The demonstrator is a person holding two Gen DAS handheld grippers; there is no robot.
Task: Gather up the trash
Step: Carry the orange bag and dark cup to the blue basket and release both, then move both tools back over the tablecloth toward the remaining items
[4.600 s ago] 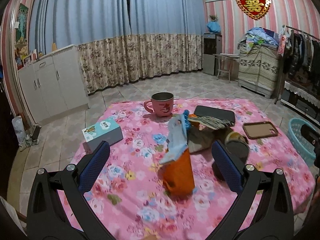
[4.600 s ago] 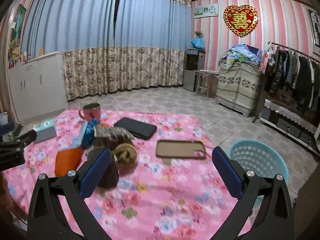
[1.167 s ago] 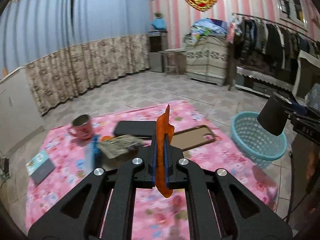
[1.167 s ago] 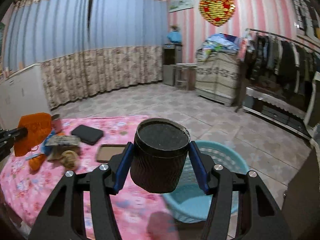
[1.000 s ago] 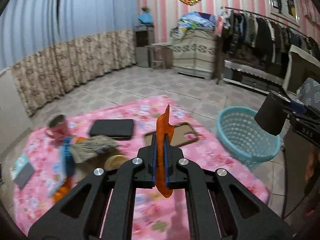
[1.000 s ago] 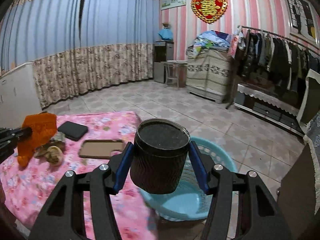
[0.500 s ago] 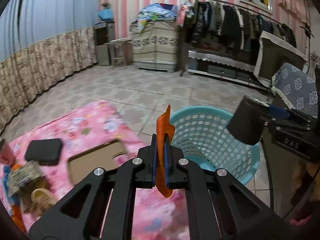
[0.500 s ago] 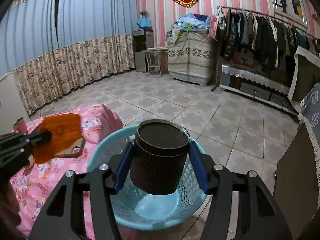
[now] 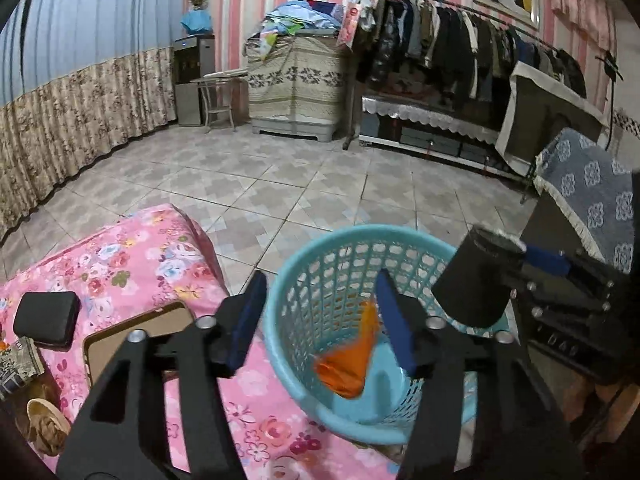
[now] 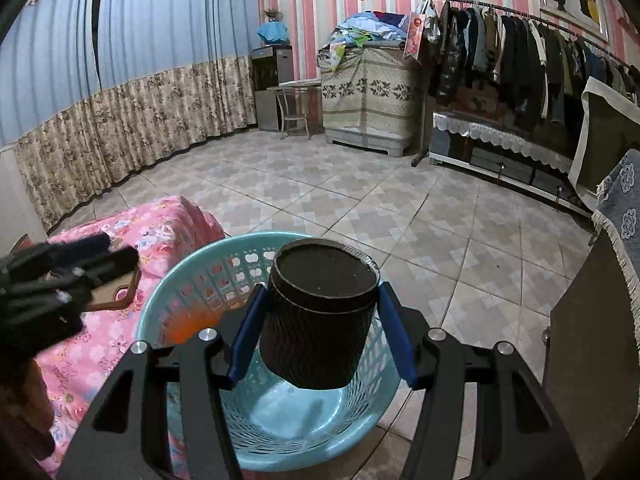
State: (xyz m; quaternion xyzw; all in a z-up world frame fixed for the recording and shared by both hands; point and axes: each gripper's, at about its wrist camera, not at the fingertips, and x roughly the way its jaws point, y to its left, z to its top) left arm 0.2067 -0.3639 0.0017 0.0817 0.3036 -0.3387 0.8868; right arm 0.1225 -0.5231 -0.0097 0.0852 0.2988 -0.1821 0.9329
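Observation:
My left gripper [image 9: 320, 316] is open above the turquoise basket [image 9: 296, 280] on the floor beside the table. The orange wrapper [image 9: 348, 364] is loose between the fingers and falling into the basket; it shows as an orange blur in the right wrist view [image 10: 188, 320]. My right gripper [image 10: 316, 328] is shut on a black ribbed paper cup [image 10: 320, 312] and holds it over the basket [image 10: 168, 288]. The cup also shows in the left wrist view [image 9: 476, 280]. The left gripper shows at the left of the right wrist view [image 10: 60, 280].
The table with the pink floral cloth [image 9: 132, 264] holds a brown phone case [image 9: 120, 340], a black pouch [image 9: 48, 318], a patterned packet [image 9: 16, 364] and crumpled brown trash [image 9: 44, 420]. A clothes rack [image 9: 460, 52] and covered furniture stand along the far wall.
The left gripper has opened and let go of the orange wrapper, which drops into the basket. Both grippers have moved closer over the basket. The right gripper still holds the cup.

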